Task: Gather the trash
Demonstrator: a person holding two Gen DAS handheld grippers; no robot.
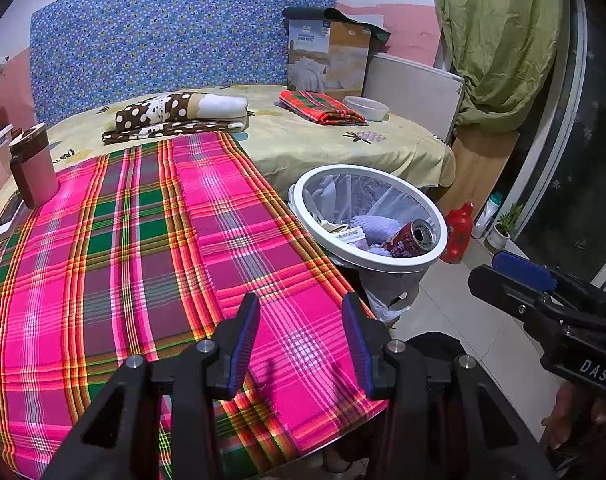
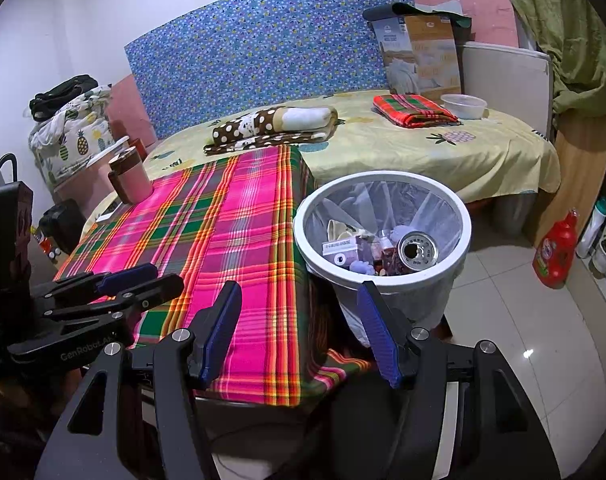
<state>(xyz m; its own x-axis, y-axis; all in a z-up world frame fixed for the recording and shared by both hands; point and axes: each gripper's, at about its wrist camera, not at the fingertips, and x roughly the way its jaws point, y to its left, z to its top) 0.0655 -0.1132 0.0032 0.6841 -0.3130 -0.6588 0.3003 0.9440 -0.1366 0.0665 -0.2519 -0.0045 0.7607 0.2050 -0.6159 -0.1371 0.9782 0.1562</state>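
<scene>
A white-rimmed trash bin (image 1: 303, 196) (image 2: 383, 178) with a clear liner stands on the floor at the right edge of the plaid-covered table. Inside it lie a red drink can (image 1: 411, 238) (image 2: 417, 250), a small white box (image 2: 339, 247) and crumpled paper. My left gripper (image 1: 301, 320) hovers open over the pink plaid cloth (image 1: 163, 240) with nothing between its fingers. My right gripper (image 2: 299, 308) is open too, over the table corner just in front of the bin, holding nothing. Each gripper shows in the other's view, the right one (image 1: 519, 268) and the left one (image 2: 143, 276).
A pink and brown tumbler (image 1: 33, 168) (image 2: 129, 176) and a phone (image 1: 9, 218) sit at the table's far left. Behind is a bed with folded blankets (image 1: 179, 114), a red plaid cloth (image 1: 321, 107) and a plastic bowl (image 1: 367, 107). A red detergent bottle (image 2: 555, 254) stands on the tiled floor.
</scene>
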